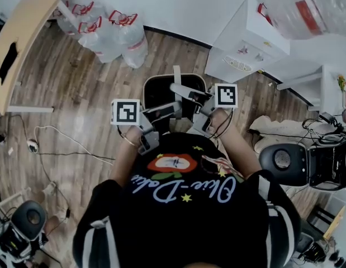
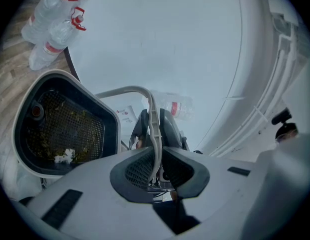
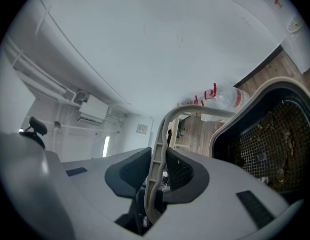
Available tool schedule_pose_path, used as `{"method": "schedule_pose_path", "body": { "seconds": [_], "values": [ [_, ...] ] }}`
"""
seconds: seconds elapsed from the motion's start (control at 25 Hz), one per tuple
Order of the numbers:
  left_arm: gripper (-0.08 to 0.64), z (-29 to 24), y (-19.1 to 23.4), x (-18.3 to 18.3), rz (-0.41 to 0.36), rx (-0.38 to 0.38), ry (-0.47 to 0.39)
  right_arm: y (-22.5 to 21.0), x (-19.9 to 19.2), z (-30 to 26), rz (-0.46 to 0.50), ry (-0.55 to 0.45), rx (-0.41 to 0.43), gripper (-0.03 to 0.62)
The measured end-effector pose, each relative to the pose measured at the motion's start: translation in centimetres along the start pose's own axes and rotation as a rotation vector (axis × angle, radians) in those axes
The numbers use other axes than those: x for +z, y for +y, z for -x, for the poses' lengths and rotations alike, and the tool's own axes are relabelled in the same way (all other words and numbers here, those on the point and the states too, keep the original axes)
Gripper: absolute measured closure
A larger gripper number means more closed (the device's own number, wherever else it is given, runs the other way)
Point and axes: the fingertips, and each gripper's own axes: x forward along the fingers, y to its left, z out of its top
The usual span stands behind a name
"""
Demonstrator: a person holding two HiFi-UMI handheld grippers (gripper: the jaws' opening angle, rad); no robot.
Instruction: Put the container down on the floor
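Observation:
The container (image 1: 152,84) is a black bin with a pale rim, a mesh basket with debris inside and a pale bail handle (image 1: 177,75). It hangs in front of the person, above the wooden floor. My left gripper (image 1: 166,111) and right gripper (image 1: 185,92) meet over it. In the left gripper view the container (image 2: 59,129) is at lower left, and the handle (image 2: 153,134) runs between the shut jaws of the left gripper (image 2: 155,170). In the right gripper view the container (image 3: 270,139) is at right, and the right gripper (image 3: 156,173) clamps the handle (image 3: 157,159).
Several large water bottles (image 1: 114,32) lie on the floor by the far wall. A wooden table (image 1: 19,41) is at left, a white cabinet (image 1: 245,43) at right with a jug (image 1: 307,7) above it. Cables (image 1: 55,144) trail at left; a black round device (image 1: 284,162) sits at right.

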Motion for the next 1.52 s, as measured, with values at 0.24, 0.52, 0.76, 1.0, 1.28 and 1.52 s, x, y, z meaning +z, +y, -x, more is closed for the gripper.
{"method": "schedule_pose_path", "body": {
  "seconds": [0.24, 0.52, 0.76, 1.0, 1.28, 1.52],
  "values": [
    [0.512, 0.0, -0.2, 0.2, -0.012, -0.022, 0.011, 0.1, 0.0, 0.0, -0.011, -0.024, 0.017, 0.512],
    [0.512, 0.1, 0.8, 0.5, -0.015, -0.015, 0.007, -0.9, 0.1, -0.1, -0.021, -0.041, -0.011, 0.515],
    [0.512, -0.1, 1.5, 0.3, 0.023, -0.015, -0.007, -1.9, 0.1, 0.1, -0.011, -0.038, -0.028, 0.517],
    [0.512, -2.5, 1.9, 4.6, 0.055, -0.007, -0.033, -2.8, 4.6, -1.1, -0.044, -0.013, -0.006, 0.518],
    [0.512, -4.7, 3.1, 8.1, 0.061, 0.035, -0.080, -4.2, 8.4, -1.8, -0.061, 0.031, 0.008, 0.520],
    [0.512, -6.3, 3.3, 11.9, 0.066, 0.037, -0.133, -5.4, 12.0, -3.0, -0.065, 0.077, -0.001, 0.520]
  ]
}}
